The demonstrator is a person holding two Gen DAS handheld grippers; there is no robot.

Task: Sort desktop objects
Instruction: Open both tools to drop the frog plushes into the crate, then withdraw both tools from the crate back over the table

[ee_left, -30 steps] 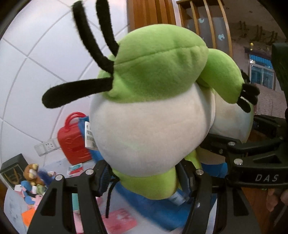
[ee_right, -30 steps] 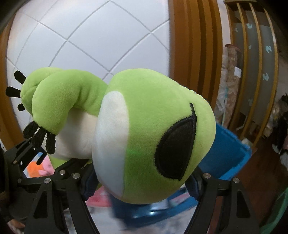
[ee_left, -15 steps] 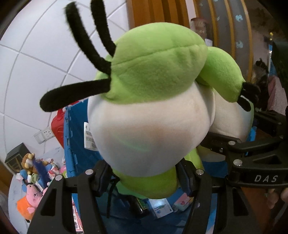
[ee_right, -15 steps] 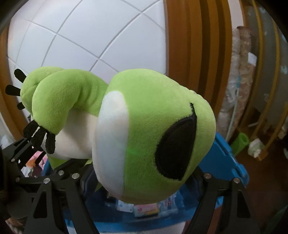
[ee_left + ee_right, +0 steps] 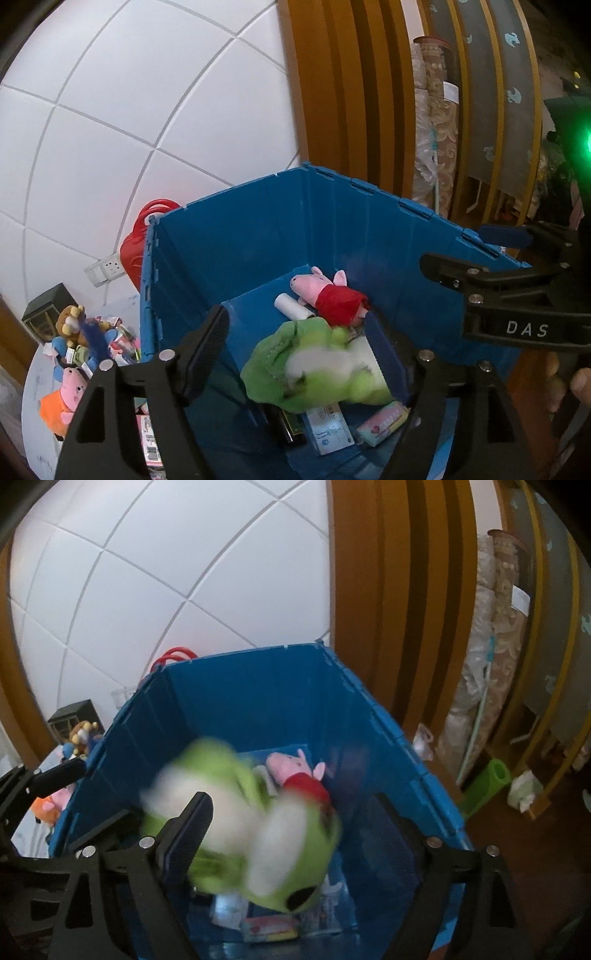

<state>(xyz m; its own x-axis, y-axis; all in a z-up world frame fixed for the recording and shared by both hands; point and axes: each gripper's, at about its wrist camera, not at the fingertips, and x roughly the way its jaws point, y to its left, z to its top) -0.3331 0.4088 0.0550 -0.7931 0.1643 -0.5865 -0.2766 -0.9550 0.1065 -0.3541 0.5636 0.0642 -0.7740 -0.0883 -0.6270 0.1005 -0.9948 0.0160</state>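
The green and white frog plush (image 5: 317, 369) is loose inside the blue bin (image 5: 229, 192), blurred by motion as it drops. My left gripper (image 5: 295, 350) hangs above the bin with its jaws opening and nothing pressed between the pads. In the right wrist view the blurred frog plush (image 5: 243, 834) shows below my right gripper (image 5: 291, 830), whose jaws are also opening and free of it. A pink pig plush (image 5: 325, 291) in a red dress lies deeper in the bin beside a white roll (image 5: 293, 308).
Cards and small packets (image 5: 328, 428) cover the bin's floor. A red case (image 5: 136, 240) stands behind the bin by the tiled wall. Several plush toys (image 5: 74, 332) and an orange-dressed pig (image 5: 59, 402) lie on the table at left. Wooden door frame (image 5: 369, 590) at right.
Both grippers were shut on the frog plush and carried it over the blue bin. Now both have let go and the frog is falling into the bin.
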